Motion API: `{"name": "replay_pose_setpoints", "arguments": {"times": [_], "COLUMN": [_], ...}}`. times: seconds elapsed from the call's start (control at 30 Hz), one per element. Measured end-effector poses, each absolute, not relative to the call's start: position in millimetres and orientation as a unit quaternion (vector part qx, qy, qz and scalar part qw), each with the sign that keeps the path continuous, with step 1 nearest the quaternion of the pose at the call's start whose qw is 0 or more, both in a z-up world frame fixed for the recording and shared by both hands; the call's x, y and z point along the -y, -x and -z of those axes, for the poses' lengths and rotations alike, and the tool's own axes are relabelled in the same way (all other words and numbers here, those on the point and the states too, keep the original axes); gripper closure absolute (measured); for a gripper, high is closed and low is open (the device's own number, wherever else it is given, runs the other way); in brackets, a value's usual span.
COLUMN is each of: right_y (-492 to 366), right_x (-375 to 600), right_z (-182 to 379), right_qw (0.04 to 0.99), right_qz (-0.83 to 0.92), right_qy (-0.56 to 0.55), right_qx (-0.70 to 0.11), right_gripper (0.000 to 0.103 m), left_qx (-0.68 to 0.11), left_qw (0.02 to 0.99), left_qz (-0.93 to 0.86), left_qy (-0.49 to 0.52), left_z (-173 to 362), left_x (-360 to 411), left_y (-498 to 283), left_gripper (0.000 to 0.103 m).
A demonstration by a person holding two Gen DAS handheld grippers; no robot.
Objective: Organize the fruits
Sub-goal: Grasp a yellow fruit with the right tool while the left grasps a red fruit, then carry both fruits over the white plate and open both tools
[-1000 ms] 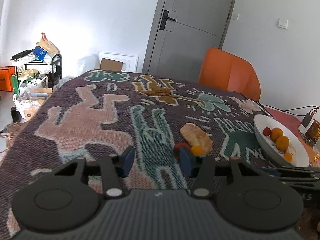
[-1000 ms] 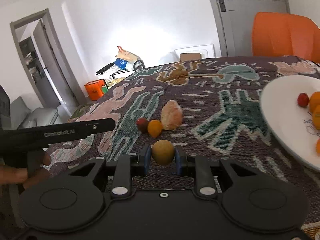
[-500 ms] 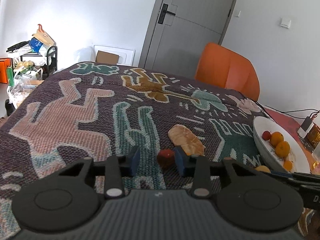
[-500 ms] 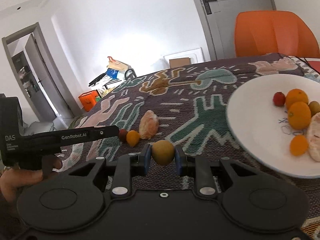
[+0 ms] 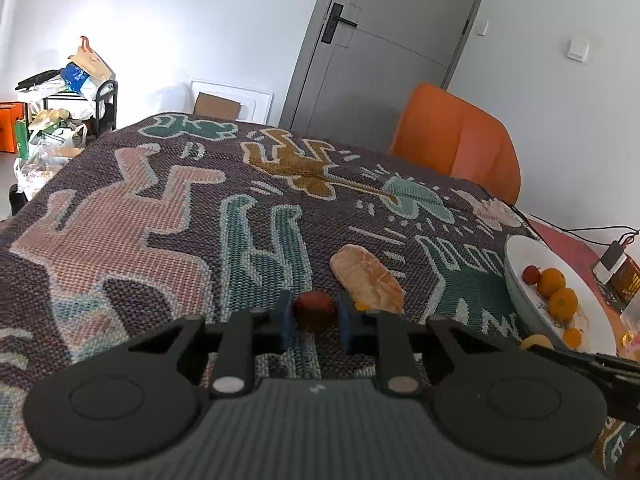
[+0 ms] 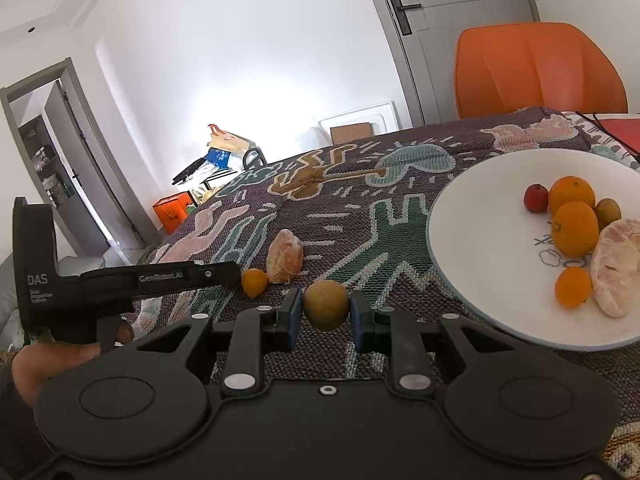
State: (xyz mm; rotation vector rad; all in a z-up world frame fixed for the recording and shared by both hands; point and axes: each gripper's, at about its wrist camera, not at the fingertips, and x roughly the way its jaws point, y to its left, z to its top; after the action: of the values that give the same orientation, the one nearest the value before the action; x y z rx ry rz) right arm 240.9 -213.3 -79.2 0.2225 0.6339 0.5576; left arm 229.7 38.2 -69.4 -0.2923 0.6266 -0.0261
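My left gripper (image 5: 315,320) has its jaws closed around a small dark red fruit (image 5: 315,311) that rests on the patterned cloth. A peeled citrus piece (image 5: 367,278) lies just right of it, with a small orange fruit (image 6: 255,282) beside. My right gripper (image 6: 326,312) is shut on a round yellow-brown fruit (image 6: 325,310) and holds it near the left rim of the white plate (image 6: 452,220). The plate holds oranges (image 6: 574,228), a red fruit (image 6: 536,198) and a peeled citrus piece (image 6: 616,266).
An orange chair (image 5: 456,140) stands at the table's far side. A phone and cables (image 5: 610,256) lie beyond the plate on a red mat. A cluttered cart (image 5: 68,96) stands on the floor at left. A grey door (image 5: 384,40) is behind.
My left gripper moved forward to the dark red fruit and closed its jaws around it. My right gripper carried the yellow-brown fruit rightward, closer to the plate.
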Motion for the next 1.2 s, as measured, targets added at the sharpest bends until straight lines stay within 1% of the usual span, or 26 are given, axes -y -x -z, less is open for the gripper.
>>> {"name": "replay_pose_setpoints", "arguments": {"times": [0.27, 0.57, 0.9, 1.13, 1.17, 1.2], "right_y": [-232.4, -227.1, -226.3, -232.6, -234.4, -235.3], "right_x": [223.6, 254.1, 289.0, 299.1, 299.8, 299.8], "right_z": [69.9, 62.0, 68.2, 78.2, 79.9, 80.9], "right_qw": [0.914, 0.927, 0.936, 0.938, 0.937, 0.937], "right_qz": [-0.263, -0.235, -0.195, -0.176, -0.174, -0.173], "right_qy": [-0.109, -0.109, -0.112, -0.109, -0.111, -0.111], "right_qx": [-0.289, -0.272, -0.272, -0.279, -0.281, -0.283], "right_gripper": [0.079, 0.079, 0.079, 0.079, 0.078, 0.074], "left_qx": [-0.286, -0.265, -0.266, -0.269, -0.269, -0.27], "left_qw": [0.948, 0.954, 0.953, 0.953, 0.952, 0.952], "left_qz": [0.015, 0.042, 0.074, 0.081, 0.082, 0.083], "left_qy": [0.136, 0.13, 0.122, 0.117, 0.117, 0.116], "left_z": [50.5, 32.1, 30.1, 30.9, 30.8, 30.9], "left_x": [-33.9, -6.2, 30.3, 40.2, 41.2, 42.5], "left_y": [-210.3, -202.1, -203.7, -204.9, -205.2, -205.7], "left_gripper": [0.082, 0.082, 0.082, 0.082, 0.082, 0.082]}}
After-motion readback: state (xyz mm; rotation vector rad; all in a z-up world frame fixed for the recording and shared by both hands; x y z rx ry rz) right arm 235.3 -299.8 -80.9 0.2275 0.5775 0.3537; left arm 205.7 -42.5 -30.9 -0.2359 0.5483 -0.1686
